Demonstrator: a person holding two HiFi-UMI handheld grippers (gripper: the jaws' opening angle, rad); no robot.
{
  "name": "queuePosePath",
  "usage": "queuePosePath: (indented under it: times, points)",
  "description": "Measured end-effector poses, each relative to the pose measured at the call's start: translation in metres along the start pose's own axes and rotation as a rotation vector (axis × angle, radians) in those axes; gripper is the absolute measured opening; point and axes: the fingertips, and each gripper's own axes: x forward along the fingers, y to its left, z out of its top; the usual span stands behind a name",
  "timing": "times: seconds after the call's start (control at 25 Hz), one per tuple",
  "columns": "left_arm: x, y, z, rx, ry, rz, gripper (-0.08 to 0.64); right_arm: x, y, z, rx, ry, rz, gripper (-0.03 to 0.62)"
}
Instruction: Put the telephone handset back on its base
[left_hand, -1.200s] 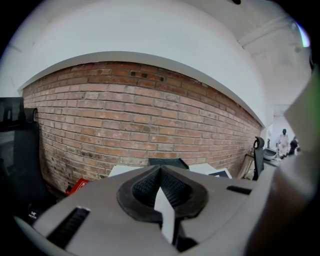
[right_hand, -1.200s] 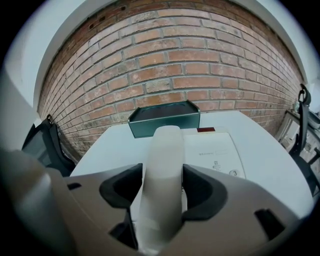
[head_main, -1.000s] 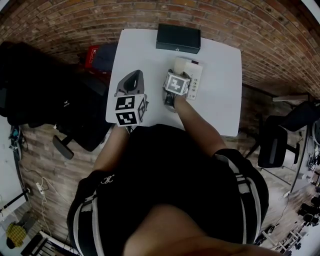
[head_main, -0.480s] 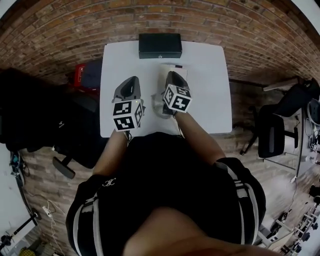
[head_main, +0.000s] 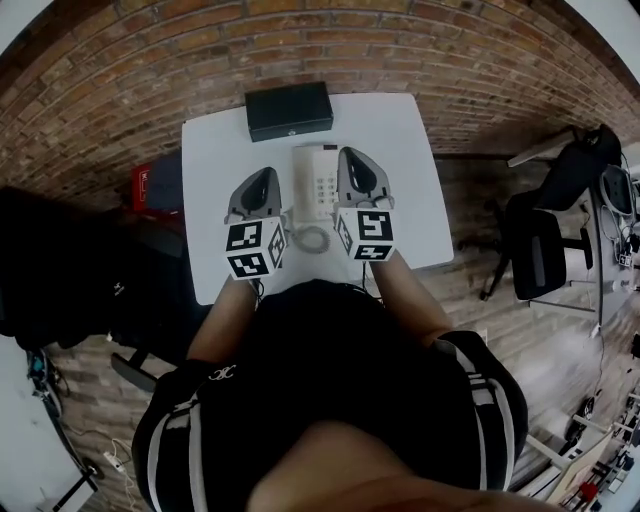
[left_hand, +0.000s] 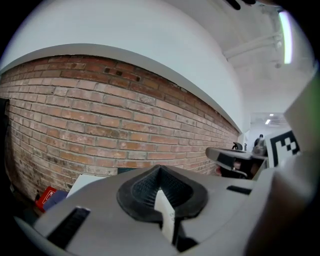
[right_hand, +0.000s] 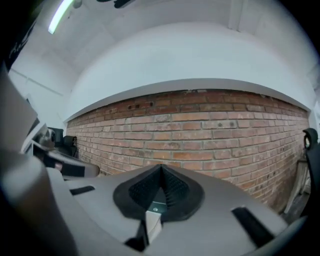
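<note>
The white telephone (head_main: 318, 183) lies in the middle of the white table (head_main: 410, 210), its coiled cord (head_main: 313, 240) trailing toward me. The handset appears to rest along the base's left side. My left gripper (head_main: 264, 176) hovers just left of the phone, jaws shut with nothing in them. Just right of the phone my right gripper (head_main: 352, 155) is shut and empty too. In the left gripper view the left gripper (left_hand: 160, 171) points at the brick wall. The right gripper (right_hand: 161, 170) in its own view faces the wall as well.
A black box (head_main: 289, 110) sits at the table's far edge, behind the phone. A red item (head_main: 142, 186) lies on the floor at the left. An office chair (head_main: 535, 255) stands to the right. The brick wall (right_hand: 200, 140) runs behind the table.
My right gripper has drawn back off the phone to its right side and its jaws have closed empty. The left gripper has stayed beside the phone.
</note>
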Motion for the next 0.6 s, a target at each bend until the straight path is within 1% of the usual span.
queuePosePath:
  times: [0.12, 0.32, 0.44, 0.6]
  points:
    - [0.004, -0.006, 0.001, 0.009, -0.002, -0.018, -0.005, -0.009, -0.015, 0.014, 0.057, -0.044, -0.02, -0.002]
    - [0.006, -0.015, 0.005, 0.027, -0.008, -0.034, -0.005, -0.016, -0.025, 0.0, 0.126, -0.024, -0.053, -0.002]
    - [0.008, -0.015, 0.005, 0.031, -0.004, -0.037, -0.005, -0.016, -0.022, -0.002, 0.124, -0.018, -0.048, -0.002]
    - [0.008, -0.015, 0.006, 0.031, -0.003, -0.032, -0.005, -0.013, -0.017, 0.0, 0.072, -0.017, -0.055, -0.002]
